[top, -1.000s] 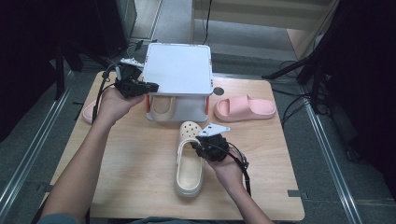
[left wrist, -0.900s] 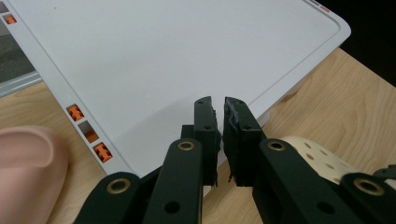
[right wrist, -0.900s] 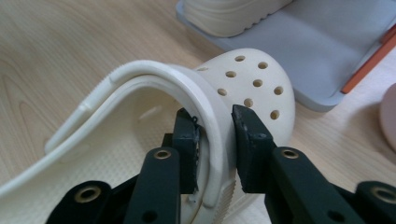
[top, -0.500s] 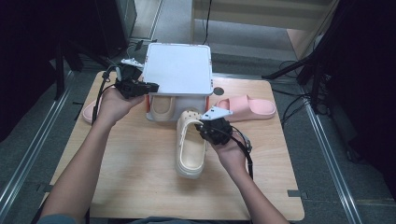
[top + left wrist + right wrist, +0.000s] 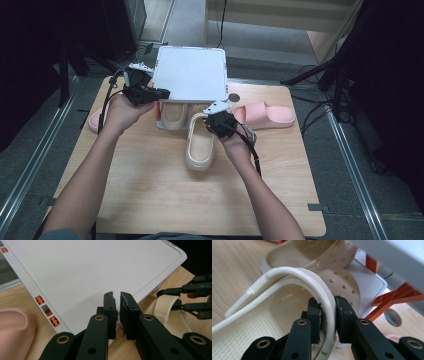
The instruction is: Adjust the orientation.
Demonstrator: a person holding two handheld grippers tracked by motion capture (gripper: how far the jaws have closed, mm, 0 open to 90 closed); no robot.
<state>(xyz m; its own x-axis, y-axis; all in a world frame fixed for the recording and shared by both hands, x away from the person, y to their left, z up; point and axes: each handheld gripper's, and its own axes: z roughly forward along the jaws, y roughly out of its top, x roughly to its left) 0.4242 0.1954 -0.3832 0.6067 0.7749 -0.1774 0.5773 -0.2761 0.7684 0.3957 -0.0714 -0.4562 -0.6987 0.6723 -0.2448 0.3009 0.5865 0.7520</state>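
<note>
A cream clog [image 5: 200, 147] lies on the wooden table with its toe at the open front of a white box [image 5: 190, 72]. My right gripper [image 5: 216, 120] is shut on the clog's raised strap [image 5: 294, 277], one jaw on each side of it. A second cream clog [image 5: 172, 115] sits inside the box under the lid, and the right gripper view shows it [image 5: 317, 252] just ahead. My left gripper [image 5: 155, 92] is at the lid's front left corner, its jaws closed on the white lid's edge [image 5: 100, 270].
A pink slide [image 5: 267, 115] lies to the right of the box, and another pink slide [image 5: 96, 119] lies left of it, behind my left hand. Orange supports [image 5: 392, 300] stand inside the box. Bare tabletop [image 5: 150, 190] stretches toward the near edge.
My right gripper has carried the cream clog away from me, bringing its toe up to the box's opening. The left gripper has stayed at the lid's corner.
</note>
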